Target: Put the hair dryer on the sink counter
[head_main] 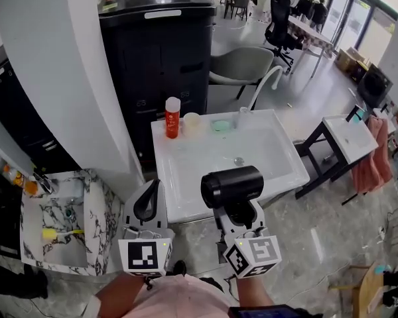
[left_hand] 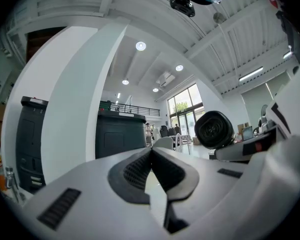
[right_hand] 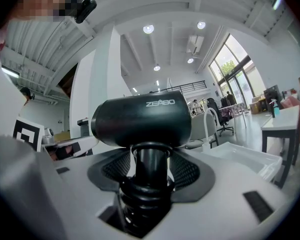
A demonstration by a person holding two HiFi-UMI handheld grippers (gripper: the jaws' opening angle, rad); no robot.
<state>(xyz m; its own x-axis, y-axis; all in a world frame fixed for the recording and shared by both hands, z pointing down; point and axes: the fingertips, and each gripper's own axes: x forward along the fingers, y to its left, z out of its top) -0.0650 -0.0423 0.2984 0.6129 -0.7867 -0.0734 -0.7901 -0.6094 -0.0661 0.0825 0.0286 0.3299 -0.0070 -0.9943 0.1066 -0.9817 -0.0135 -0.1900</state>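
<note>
The right gripper [head_main: 236, 209] grips the hair dryer [head_main: 231, 185] by its stiff, probably slippery handle, the jaws wide around it, just over the sink's [head_main: 273, 152] front edge; likely top-heavy; the left gripper [head_main: 149, 201] is closed, empty.

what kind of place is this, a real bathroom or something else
Probably not a real bathroom: it looks like an open office or lab hall with demo fixtures. The white sink counter stands out on the open floor, office chairs and desks sit behind it, and tall glazed doors line the far side.
</note>
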